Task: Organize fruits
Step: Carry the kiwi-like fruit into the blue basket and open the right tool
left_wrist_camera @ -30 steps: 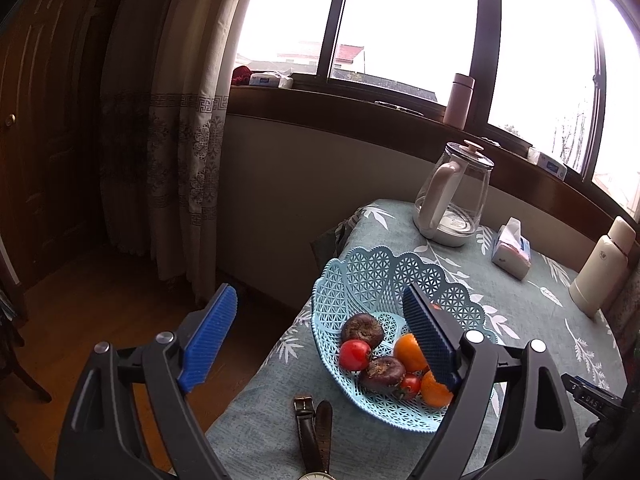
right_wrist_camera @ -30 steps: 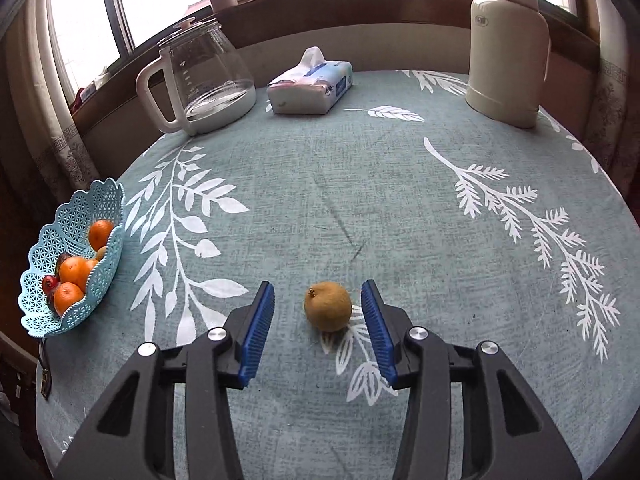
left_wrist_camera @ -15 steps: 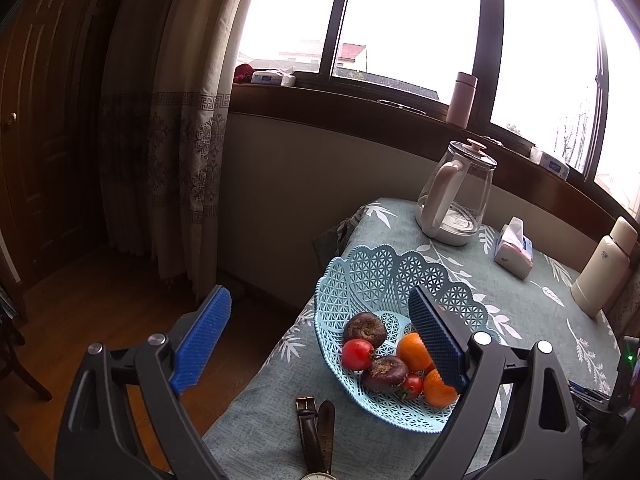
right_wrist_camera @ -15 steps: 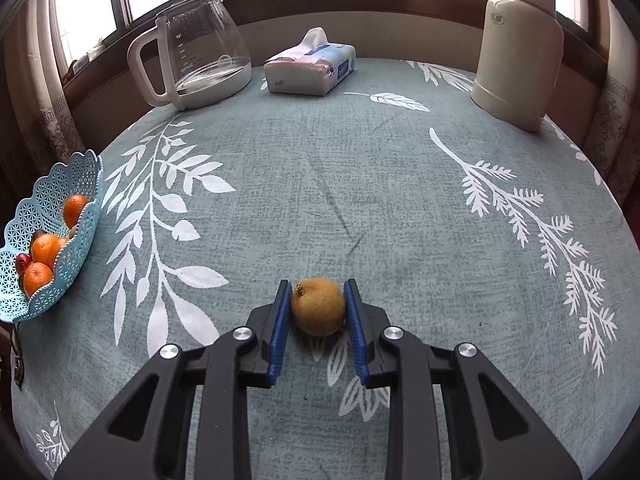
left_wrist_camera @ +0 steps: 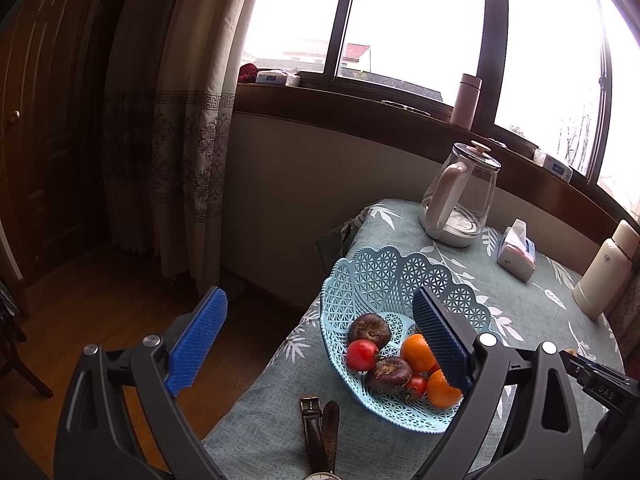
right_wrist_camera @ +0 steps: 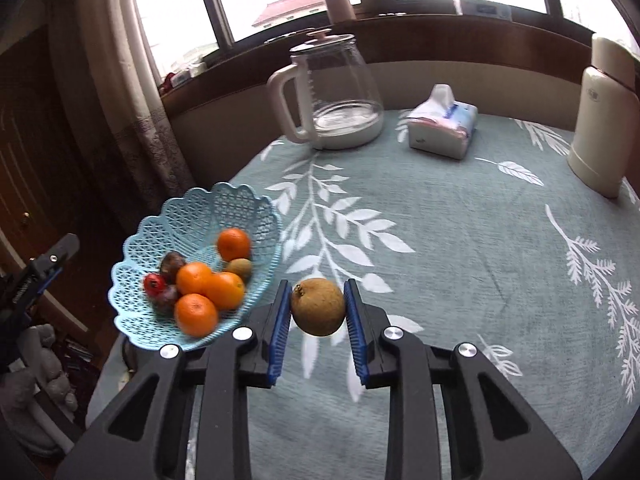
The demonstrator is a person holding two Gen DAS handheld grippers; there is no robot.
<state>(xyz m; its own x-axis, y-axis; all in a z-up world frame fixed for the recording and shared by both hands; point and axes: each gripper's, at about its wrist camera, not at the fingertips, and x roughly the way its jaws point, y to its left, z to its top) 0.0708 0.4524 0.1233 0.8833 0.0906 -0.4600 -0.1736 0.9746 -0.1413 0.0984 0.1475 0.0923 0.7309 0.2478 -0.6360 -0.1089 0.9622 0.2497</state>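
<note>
Blown-out window (left_wrist_camera: pixel 412 16) backlight, fisheye-warped edges

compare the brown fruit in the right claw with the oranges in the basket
The brown fruit is dull tan and rough-skinned; the oranges are bright and smooth. It is clamped in the right claw, while they lie loose in the blue basket. Both are round and look of similar size.

The right gripper (right_wrist_camera: pixel 318 312) clamps a brown fruit (right_wrist_camera: pixel 318 306) just right of the blue basket (right_wrist_camera: pixel 192 216) holding oranges (right_wrist_camera: pixel 196 314)
</note>
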